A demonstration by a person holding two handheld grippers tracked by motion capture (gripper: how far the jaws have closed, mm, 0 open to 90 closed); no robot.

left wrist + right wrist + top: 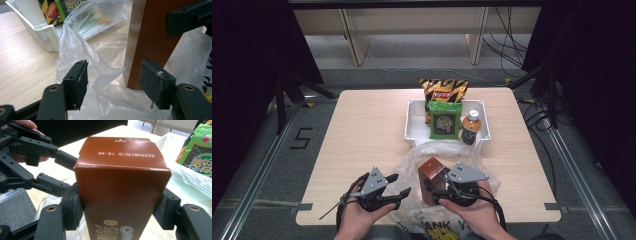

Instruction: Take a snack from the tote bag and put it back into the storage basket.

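A tall brown Oreo box (432,170) stands upright on a clear plastic bag (409,165) at the near middle of the table. My right gripper (433,191) reaches in from the right, and in the right gripper view its pads press both sides of the box (120,177): the right gripper (120,207) is shut on it. My left gripper (399,184) stands open just left of the box. In the left gripper view the left gripper (113,72) has loose bag film (82,50) lying between its jaws, unpinched, with the box (155,37) just behind.
A white tray (412,125) behind the bag holds a green snack packet (445,120) and a brown bottle (470,127); an orange-and-black chip bag (443,90) leans at its far side. The table's left half is bare wood.
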